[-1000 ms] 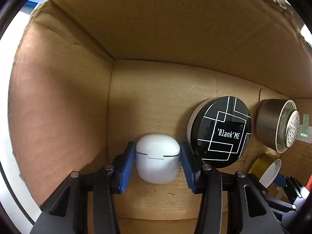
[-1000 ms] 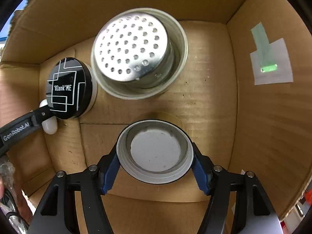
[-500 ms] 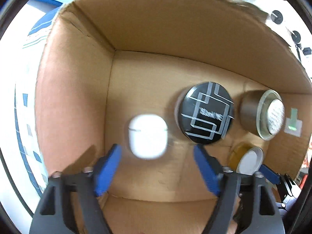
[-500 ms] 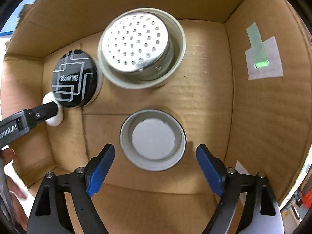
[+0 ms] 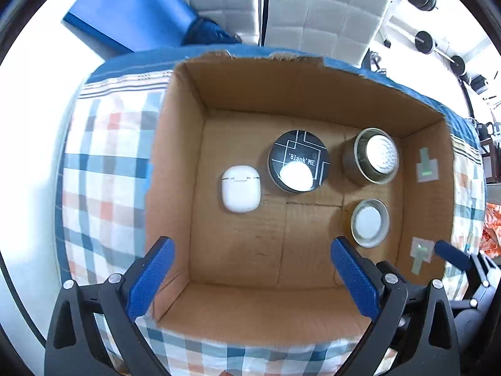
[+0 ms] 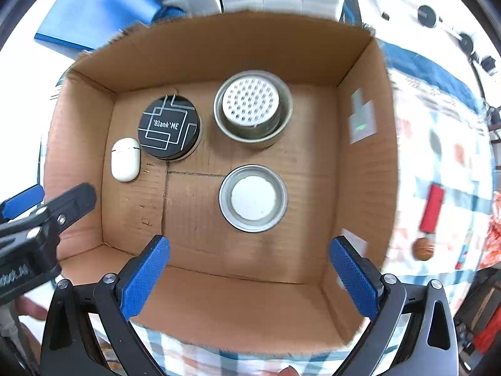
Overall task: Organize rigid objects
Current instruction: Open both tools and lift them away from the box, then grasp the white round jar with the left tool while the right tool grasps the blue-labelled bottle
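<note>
An open cardboard box [image 5: 175,163] [image 6: 360,188] holds a white earbud case [image 5: 240,188] [image 6: 125,159], a black round tin marked 'Blank'ME [image 5: 298,165] [image 6: 169,127], a metal strainer cup [image 5: 371,156] [image 6: 253,108] and a metal lid with a white inside [image 5: 370,222] [image 6: 253,198]. My left gripper [image 5: 250,282] is open and empty above the box's near edge. My right gripper [image 6: 249,280] is open and empty above the near wall. The left gripper also shows in the right wrist view [image 6: 40,206], at the left.
The box stands on a plaid cloth [image 5: 103,163]. A blue pad [image 5: 131,15] and a white quilted wall lie behind. A red object [image 6: 432,208] and a brown ball [image 6: 422,248] lie on the cloth, right of the box. Dumbbells [image 5: 422,40] at far right.
Both grippers let go, the left of the earbud case and the right of the lid, opened wide and rose up out of the box. Both objects stay on the box floor.
</note>
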